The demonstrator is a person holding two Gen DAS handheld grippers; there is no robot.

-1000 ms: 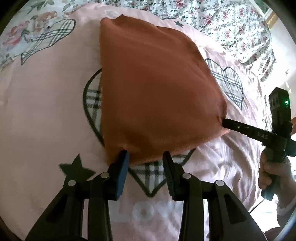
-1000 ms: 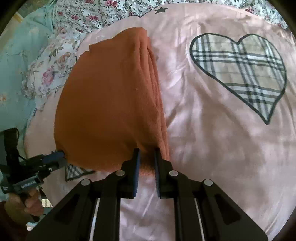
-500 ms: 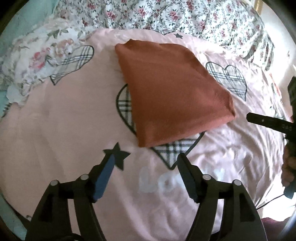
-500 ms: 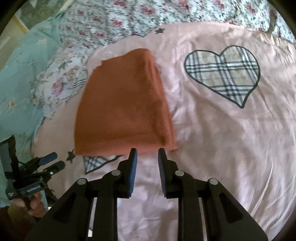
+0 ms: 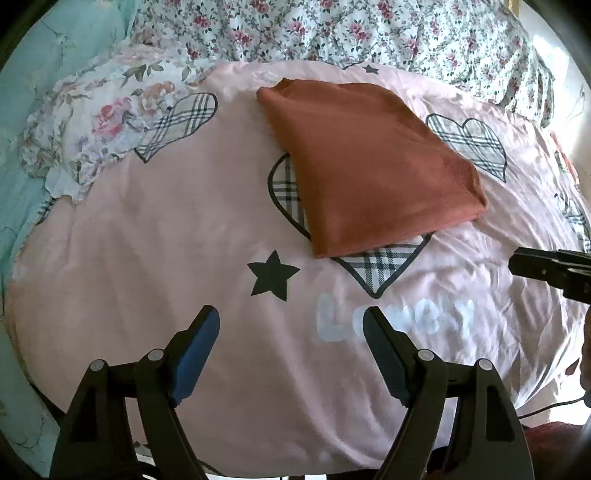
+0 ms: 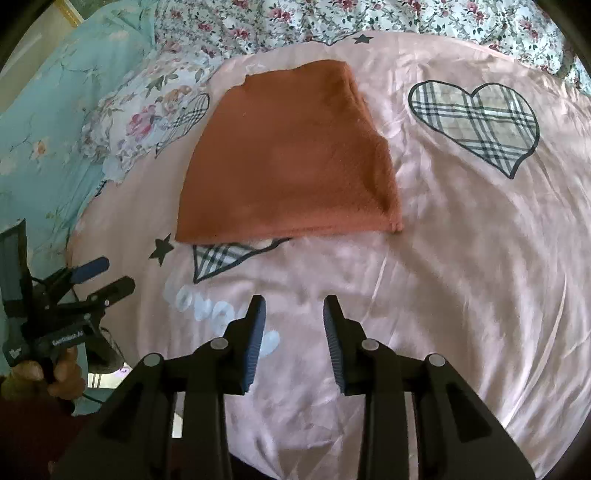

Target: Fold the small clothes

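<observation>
A folded rust-orange cloth [image 5: 369, 166] lies flat on the pink bedcover [image 5: 166, 240], partly over a plaid heart print; in the right wrist view the cloth [image 6: 291, 158] sits ahead of the fingers. My left gripper [image 5: 291, 317] hovers well short of the cloth's near edge, jaws opening wide with nothing between them. My right gripper [image 6: 294, 306] hangs back from the cloth's near hem, jaws opening, nothing between them either. Each gripper shows at the side of the other's view: the right one [image 5: 546, 269] and the left one [image 6: 103, 277], held by a hand.
A floral quilt [image 5: 369, 33] bunches along the far side of the bed. A flowered pillow [image 5: 92, 122] and a turquoise sheet [image 6: 44, 122] lie to the left. Plaid hearts, a black star [image 5: 271, 275] and white lettering mark the pink cover. A cable hangs by the hand at lower right.
Both grippers let go of the cloth's near edge and pulled back and up from it. Their jaws spread apart, the left much wider. The cloth now lies flat by itself.
</observation>
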